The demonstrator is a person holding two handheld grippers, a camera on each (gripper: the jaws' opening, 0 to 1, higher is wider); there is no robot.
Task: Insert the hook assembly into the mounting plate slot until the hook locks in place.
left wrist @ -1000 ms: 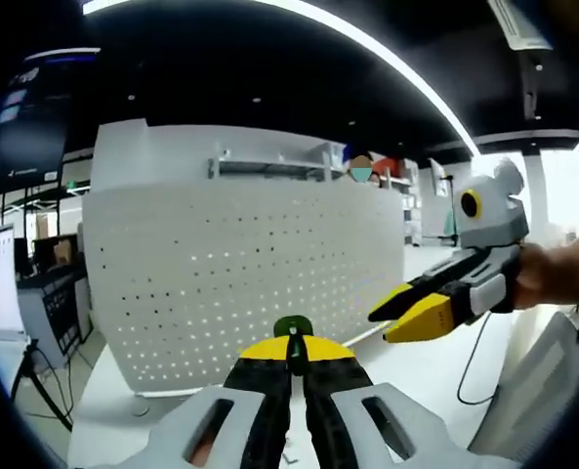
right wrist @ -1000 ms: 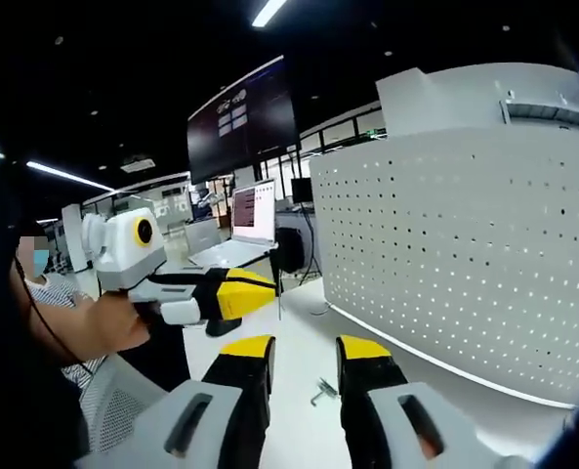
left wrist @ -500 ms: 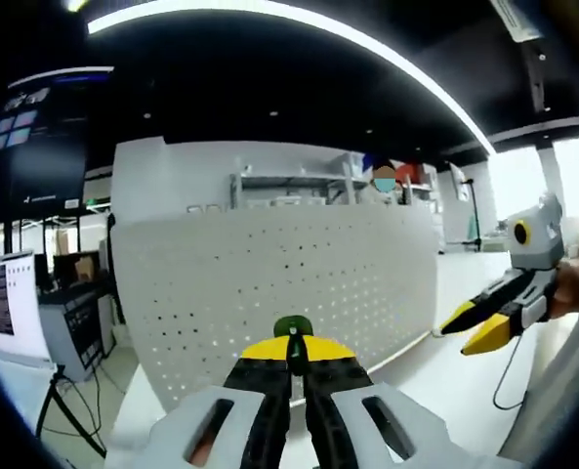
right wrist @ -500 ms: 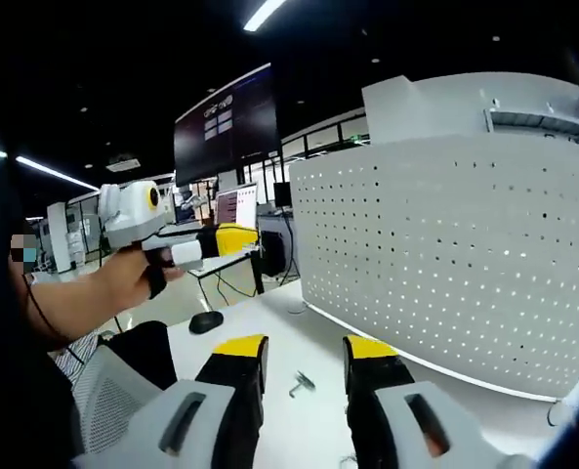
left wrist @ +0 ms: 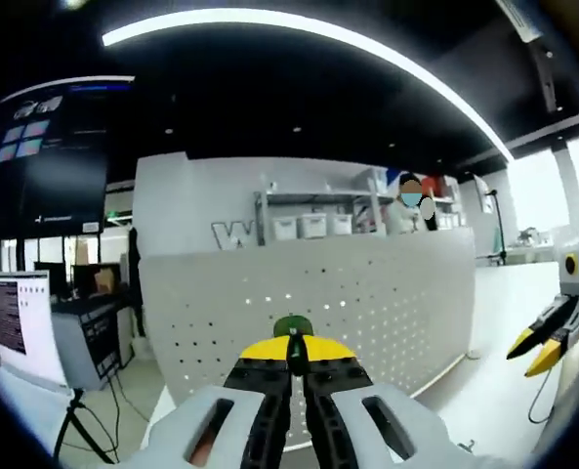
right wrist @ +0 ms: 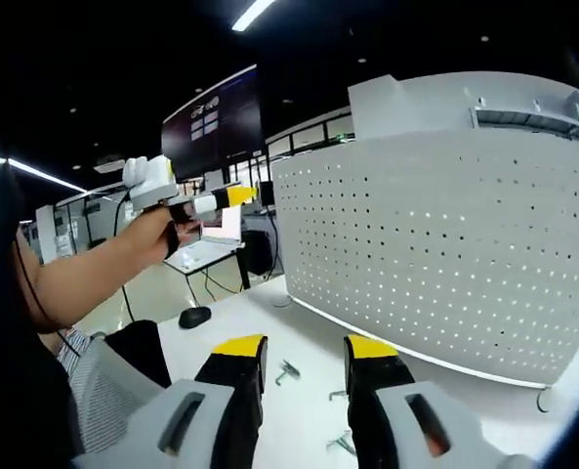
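The mounting plate (left wrist: 348, 293) is a white perforated board standing upright on a white table (right wrist: 260, 313); it also spans the right gripper view (right wrist: 445, 244). My left gripper (left wrist: 291, 348) is shut on the hook assembly (left wrist: 292, 327), a thin dark stem with a green top, held in front of the board and apart from it. A hand holds this left gripper (right wrist: 240, 195) high at the upper left of the right gripper view. My right gripper (right wrist: 305, 350) stands open over the table with nothing between its jaws; it also appears at the far right (left wrist: 529, 352).
Small loose metal hooks (right wrist: 287, 371) lie on the table in front of the board. A mouse (right wrist: 193, 317) sits near the table's left edge, beside a mesh chair back (right wrist: 103, 391). A monitor (left wrist: 16, 315) and a tripod (left wrist: 74, 430) stand left of the board.
The left gripper has risen and drawn away from the right one, still holding the hook. The right gripper now looks smaller and further right in the left gripper view.
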